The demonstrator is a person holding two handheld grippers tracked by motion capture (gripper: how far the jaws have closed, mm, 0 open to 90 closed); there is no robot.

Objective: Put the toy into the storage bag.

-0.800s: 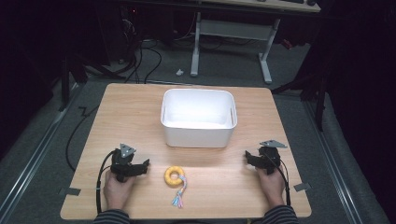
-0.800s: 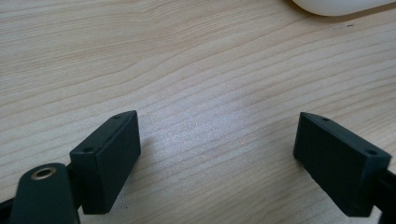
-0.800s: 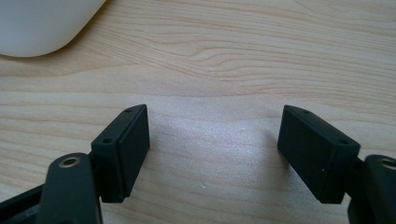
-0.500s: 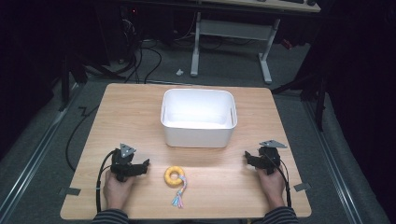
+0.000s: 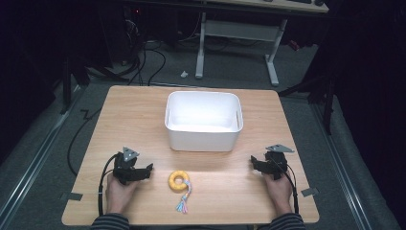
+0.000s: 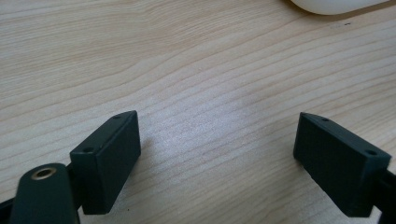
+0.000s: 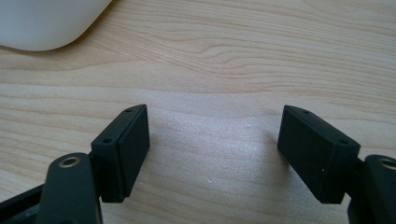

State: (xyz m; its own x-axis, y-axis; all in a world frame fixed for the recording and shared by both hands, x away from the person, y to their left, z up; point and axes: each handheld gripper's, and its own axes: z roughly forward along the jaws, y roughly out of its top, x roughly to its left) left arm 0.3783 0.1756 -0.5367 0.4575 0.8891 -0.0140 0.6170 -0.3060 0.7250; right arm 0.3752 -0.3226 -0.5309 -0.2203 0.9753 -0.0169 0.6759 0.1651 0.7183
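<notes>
Lying flat, yellow ring toy (image 5: 179, 180), tassel pointing toward person

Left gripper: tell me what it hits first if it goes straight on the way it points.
Likely the yellow ring, which lies just past the left gripper. Its own view shows bare table ahead, so the line may pass beside it.

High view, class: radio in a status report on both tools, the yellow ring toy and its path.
Left tool open, empty, beside yellow ring toy. Right tool open, empty. Toy flat on table, untouched. Nothing between toy and white bin.
</notes>
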